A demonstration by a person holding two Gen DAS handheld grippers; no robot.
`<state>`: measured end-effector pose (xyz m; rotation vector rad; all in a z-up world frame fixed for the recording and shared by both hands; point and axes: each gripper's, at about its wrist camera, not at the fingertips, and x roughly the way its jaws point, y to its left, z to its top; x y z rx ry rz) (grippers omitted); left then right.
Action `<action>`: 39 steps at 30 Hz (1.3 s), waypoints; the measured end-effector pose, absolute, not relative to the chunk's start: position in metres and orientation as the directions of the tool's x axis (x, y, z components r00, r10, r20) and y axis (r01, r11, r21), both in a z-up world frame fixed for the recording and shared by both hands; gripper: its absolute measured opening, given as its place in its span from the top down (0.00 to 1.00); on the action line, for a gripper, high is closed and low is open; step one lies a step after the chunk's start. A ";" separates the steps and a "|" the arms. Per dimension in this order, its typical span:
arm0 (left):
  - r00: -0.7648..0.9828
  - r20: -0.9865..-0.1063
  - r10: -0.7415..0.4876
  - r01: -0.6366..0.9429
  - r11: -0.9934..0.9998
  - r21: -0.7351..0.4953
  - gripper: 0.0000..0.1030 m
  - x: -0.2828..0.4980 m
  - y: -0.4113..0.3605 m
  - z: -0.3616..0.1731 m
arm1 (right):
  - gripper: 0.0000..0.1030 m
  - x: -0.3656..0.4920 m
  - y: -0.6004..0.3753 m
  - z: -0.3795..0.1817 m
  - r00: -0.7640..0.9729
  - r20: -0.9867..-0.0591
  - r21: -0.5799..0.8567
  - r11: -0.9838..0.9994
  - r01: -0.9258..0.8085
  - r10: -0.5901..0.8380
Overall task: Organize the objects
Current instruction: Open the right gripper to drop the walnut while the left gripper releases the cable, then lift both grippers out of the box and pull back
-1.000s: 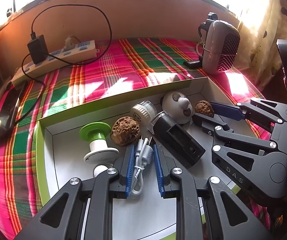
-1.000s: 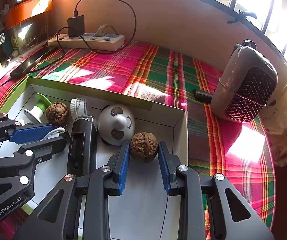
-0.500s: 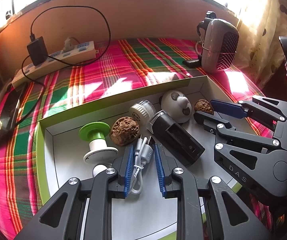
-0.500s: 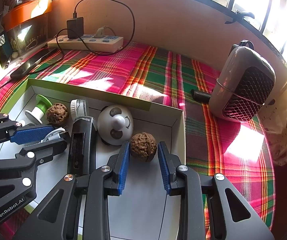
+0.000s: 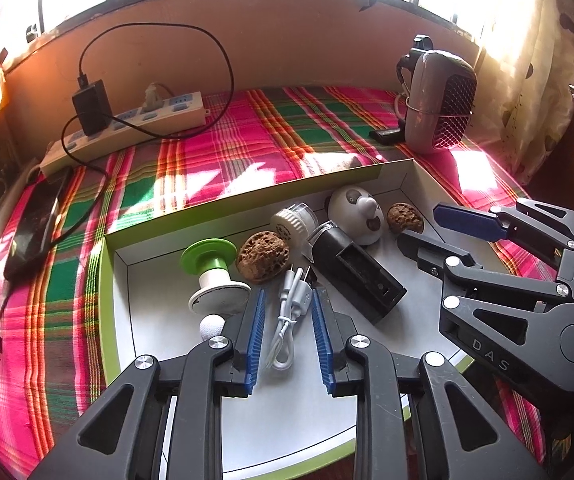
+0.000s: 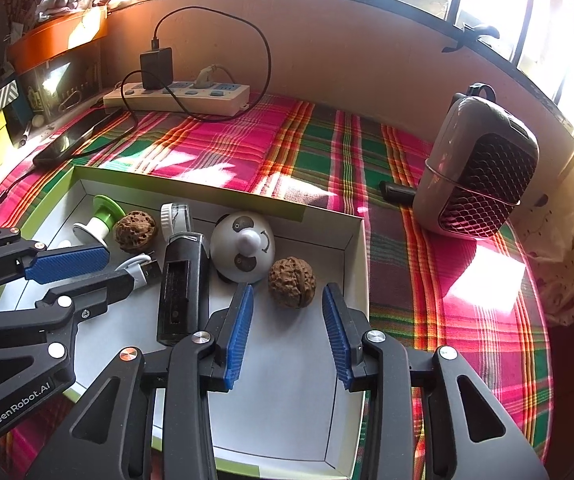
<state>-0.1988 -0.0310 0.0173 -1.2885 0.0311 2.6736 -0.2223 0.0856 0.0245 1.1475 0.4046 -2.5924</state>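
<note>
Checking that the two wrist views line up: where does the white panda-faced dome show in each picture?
Left wrist view: the panda-faced dome sits upper right of centre, near the box's far wall, right of the black device.
Right wrist view: the dome is near centre, left of the walnut lying between the open right tongs.
Shared landmark: the white power strip by the back wall.
</note>
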 end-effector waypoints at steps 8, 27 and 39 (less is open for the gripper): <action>-0.638 -0.755 0.151 -0.168 -0.984 -0.055 0.78 -0.185 -0.031 0.028 | 0.64 -0.213 0.090 0.034 -0.661 -0.735 -0.114 -0.932 0.345 -0.154; -0.674 -0.727 0.136 -0.175 -0.984 -0.021 0.78 -0.147 -0.028 0.043 | 0.64 -0.173 0.102 0.050 -0.683 -0.704 -0.061 -0.942 0.331 -0.194; -0.673 -0.721 0.166 -0.190 -0.981 -0.049 0.78 -0.128 -0.031 0.044 | 0.64 -0.148 0.116 0.054 -0.692 -0.693 -0.028 -0.951 0.308 -0.204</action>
